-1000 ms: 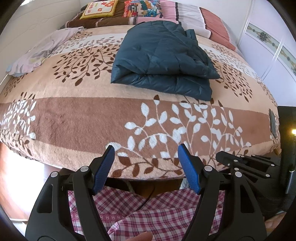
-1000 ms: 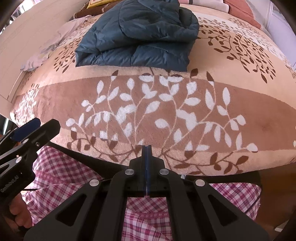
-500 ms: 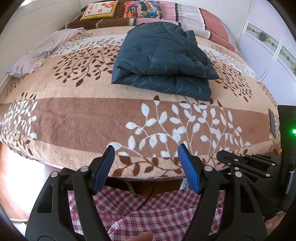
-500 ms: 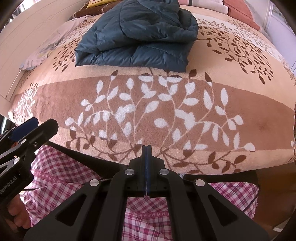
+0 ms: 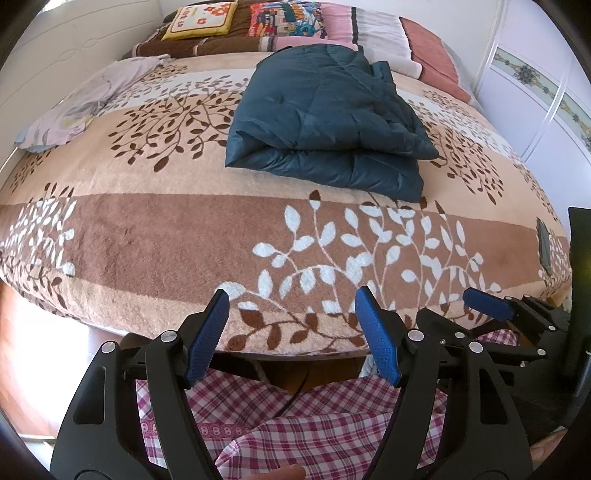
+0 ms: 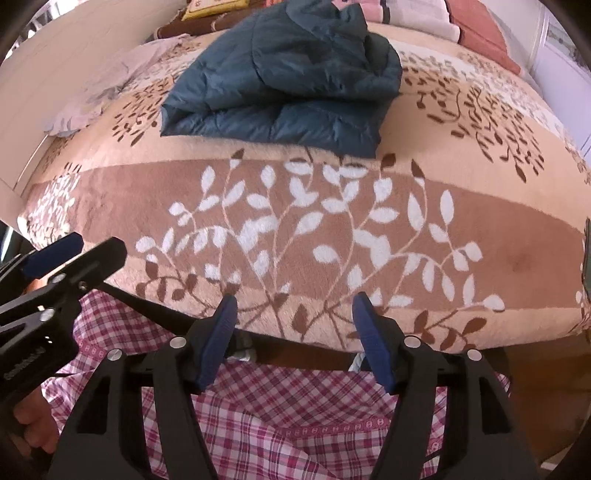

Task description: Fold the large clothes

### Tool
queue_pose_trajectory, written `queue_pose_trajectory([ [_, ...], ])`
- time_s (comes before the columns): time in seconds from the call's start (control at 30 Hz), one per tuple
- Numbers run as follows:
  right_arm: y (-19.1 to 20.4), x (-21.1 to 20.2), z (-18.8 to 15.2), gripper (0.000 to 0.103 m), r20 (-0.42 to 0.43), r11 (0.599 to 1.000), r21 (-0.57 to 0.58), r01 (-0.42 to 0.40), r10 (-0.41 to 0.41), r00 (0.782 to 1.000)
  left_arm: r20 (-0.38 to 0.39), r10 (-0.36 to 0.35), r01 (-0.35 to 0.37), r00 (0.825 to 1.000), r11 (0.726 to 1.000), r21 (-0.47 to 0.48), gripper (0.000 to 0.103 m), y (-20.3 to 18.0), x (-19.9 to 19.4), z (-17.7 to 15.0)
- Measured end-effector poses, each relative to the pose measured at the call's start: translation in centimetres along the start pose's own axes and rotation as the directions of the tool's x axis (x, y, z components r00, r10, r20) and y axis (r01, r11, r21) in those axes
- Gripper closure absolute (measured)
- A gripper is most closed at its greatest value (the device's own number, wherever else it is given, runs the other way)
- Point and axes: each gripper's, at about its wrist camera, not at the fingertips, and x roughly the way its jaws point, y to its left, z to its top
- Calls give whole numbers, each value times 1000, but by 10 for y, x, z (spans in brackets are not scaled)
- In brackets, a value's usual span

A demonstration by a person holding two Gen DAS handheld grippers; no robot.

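A dark teal padded jacket (image 5: 325, 118) lies folded in a thick bundle on the bed, past the middle; it also shows in the right wrist view (image 6: 284, 77). My left gripper (image 5: 291, 306) is open and empty, held off the near edge of the bed, well short of the jacket. My right gripper (image 6: 293, 308) is open and empty, also off the near edge, beside the left one. Each gripper shows at the edge of the other's view.
The bed has a brown and beige leaf-patterned blanket (image 5: 184, 236). A pale lilac garment (image 5: 81, 107) lies at the far left. Pillows and cushions (image 5: 288, 26) line the headboard. A white wardrobe (image 5: 543, 85) stands right. A dark phone (image 5: 545, 243) lies at the bed's right edge. Checked clothing (image 6: 295, 417) is below.
My right gripper has opened from shut. Both grippers have barely moved; the view has shifted slightly nearer the bed.
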Motion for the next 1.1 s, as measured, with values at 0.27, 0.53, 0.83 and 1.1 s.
queue_pose_trajectory([
  [0.27, 1, 4, 0, 39, -11, 1000, -3, 0, 0, 1000, -3, 6, -6, 1000, 1000, -1, 33, 1, 0, 0],
  [0.53, 2, 4, -1, 39, -11, 1000, -2, -1, 1, 1000, -7, 8, -8, 1000, 1000, -4, 33, 2, 1, 0],
  [0.83, 2, 4, -1, 39, -14, 1000, -1, -1, 1, 1000, -6, 9, -9, 1000, 1000, -3, 33, 2, 2, 0],
  [1.1, 3, 5, -2, 39, -15, 1000, -4, -1, 1, 1000, -17, 17, -17, 1000, 1000, -6, 33, 3, 4, 0],
])
